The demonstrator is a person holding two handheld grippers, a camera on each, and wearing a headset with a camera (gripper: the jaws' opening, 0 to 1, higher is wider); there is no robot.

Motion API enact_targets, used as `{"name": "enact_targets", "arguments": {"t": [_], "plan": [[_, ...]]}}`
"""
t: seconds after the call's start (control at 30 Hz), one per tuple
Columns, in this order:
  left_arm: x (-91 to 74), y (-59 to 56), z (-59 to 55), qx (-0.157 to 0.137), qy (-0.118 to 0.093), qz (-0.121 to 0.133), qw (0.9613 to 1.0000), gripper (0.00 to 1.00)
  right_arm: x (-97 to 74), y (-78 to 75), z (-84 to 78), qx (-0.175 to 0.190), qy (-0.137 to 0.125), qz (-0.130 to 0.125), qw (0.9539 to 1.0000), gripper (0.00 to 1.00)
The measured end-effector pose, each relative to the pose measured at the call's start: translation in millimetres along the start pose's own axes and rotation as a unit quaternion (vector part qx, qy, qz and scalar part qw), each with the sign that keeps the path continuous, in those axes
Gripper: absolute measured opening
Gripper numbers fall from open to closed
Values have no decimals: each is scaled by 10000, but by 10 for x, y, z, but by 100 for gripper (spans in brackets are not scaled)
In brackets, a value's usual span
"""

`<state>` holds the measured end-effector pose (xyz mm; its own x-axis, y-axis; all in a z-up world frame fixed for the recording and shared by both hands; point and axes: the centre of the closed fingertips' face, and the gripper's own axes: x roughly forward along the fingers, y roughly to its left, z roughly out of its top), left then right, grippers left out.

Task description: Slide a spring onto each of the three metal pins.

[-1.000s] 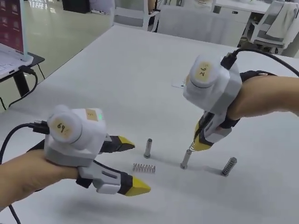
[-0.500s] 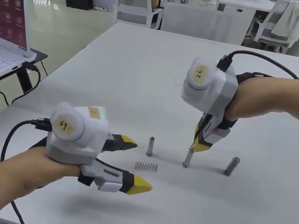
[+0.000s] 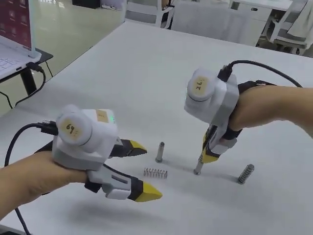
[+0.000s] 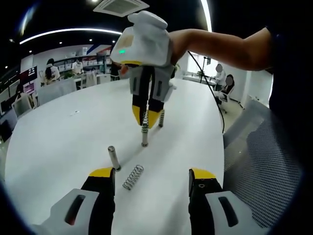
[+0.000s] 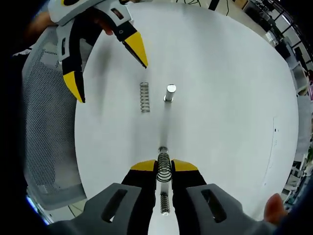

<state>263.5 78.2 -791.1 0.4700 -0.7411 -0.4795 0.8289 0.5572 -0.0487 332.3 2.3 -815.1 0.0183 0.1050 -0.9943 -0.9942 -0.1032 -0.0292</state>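
Note:
Three metal pins stand on the white table. The left pin is bare. My right gripper is shut on a spring, held upright just over the top of the middle pin. The right pin wears a spring. A loose spring lies flat in front of the bare pin. My left gripper is open, nothing in it, with its tips either side of that loose spring and short of it.
A laptop sits on a side stand beyond the table's left edge. Chairs stand at the far end. Cables trail from both grippers. The far half of the table is bare.
My right gripper has come down a little with its spring, closer onto the middle pin's top. The left gripper has barely moved. The head camera has shifted slightly.

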Motion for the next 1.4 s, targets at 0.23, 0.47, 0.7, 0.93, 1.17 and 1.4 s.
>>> {"name": "enact_targets", "arguments": {"t": [0.23, 0.47, 0.7, 0.93, 1.17, 1.4], "plan": [[4, 2, -2, 1, 6, 0, 10000, 56, 120, 10, -12, 0, 129, 24, 9999, 9], [5, 5, -7, -9, 15, 4, 10000, 55, 229, -5, -28, 70, 186, 54, 9998, 9], [5, 14, -7, -22, 11, 13, 10000, 55, 330, -7, -50, 119, 205, 83, 9997, 9], [8, 14, -15, -28, 24, 11, 10000, 55, 369, 7, -59, 161, 201, 103, 9996, 9], [8, 11, -21, -20, 40, 8, 10000, 55, 377, 18, -53, 184, 160, 108, 9996, 10], [9, 5, -20, -13, 45, 2, 10000, 55, 369, 37, -30, 125, 53, 114, 9998, 13]]}}
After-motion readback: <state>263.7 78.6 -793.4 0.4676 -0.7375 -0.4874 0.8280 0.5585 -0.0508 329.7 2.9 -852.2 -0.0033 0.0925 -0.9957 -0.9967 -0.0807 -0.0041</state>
